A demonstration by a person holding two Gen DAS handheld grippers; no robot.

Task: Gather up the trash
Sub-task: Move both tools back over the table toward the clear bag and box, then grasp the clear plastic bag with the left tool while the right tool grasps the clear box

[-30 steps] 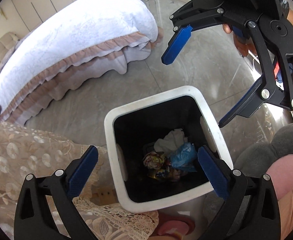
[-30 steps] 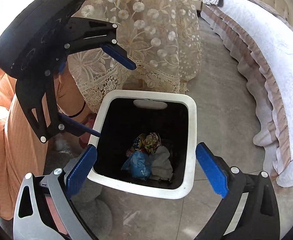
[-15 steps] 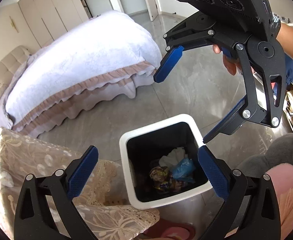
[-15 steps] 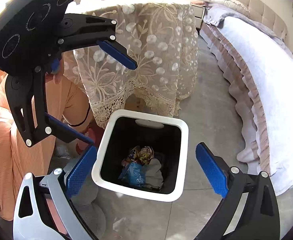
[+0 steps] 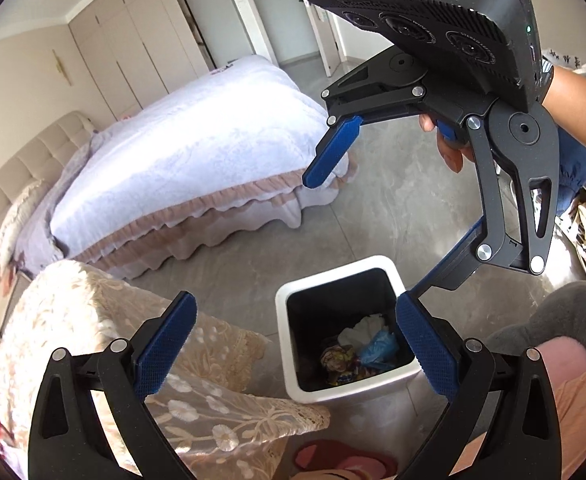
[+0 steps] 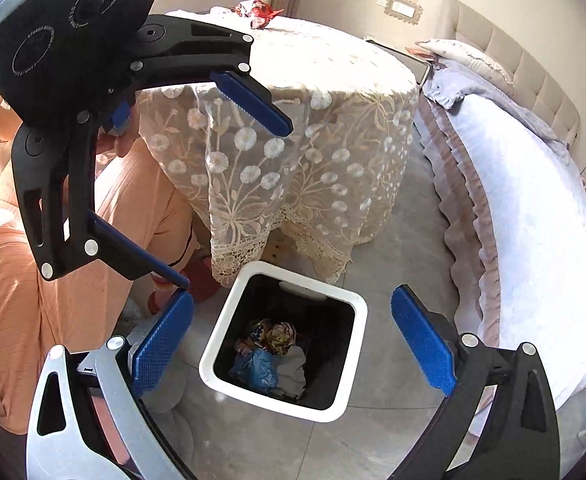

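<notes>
A white-rimmed trash bin (image 5: 284, 320) (image 6: 219, 346) with a black inside stands on the floor below both grippers. In it lie a blue bag (image 5: 381, 344) (image 6: 257, 368), a white tissue (image 5: 363, 326) and a colourful wrapper (image 5: 337, 360) (image 6: 277, 332). My left gripper (image 5: 297, 344) (image 6: 213, 184) is open and holds nothing, well above the bin. My right gripper (image 6: 293, 344) (image 5: 381, 220) is also open and holds nothing, facing the left one over the bin. A red wrapper (image 6: 259, 10) lies on the far side of the table top.
A round table with a lace cloth (image 5: 73, 340) (image 6: 293, 120) stands right beside the bin. A bed (image 5: 197, 160) (image 6: 533, 220) runs along the other side of a strip of grey floor. A person's legs in orange trousers (image 6: 13, 280) and a grey cushion (image 5: 565, 312) are close by.
Both grippers have risen away from the bin, which now looks smaller and lower in both views. The table top has come into sight. Both grippers stay open.
</notes>
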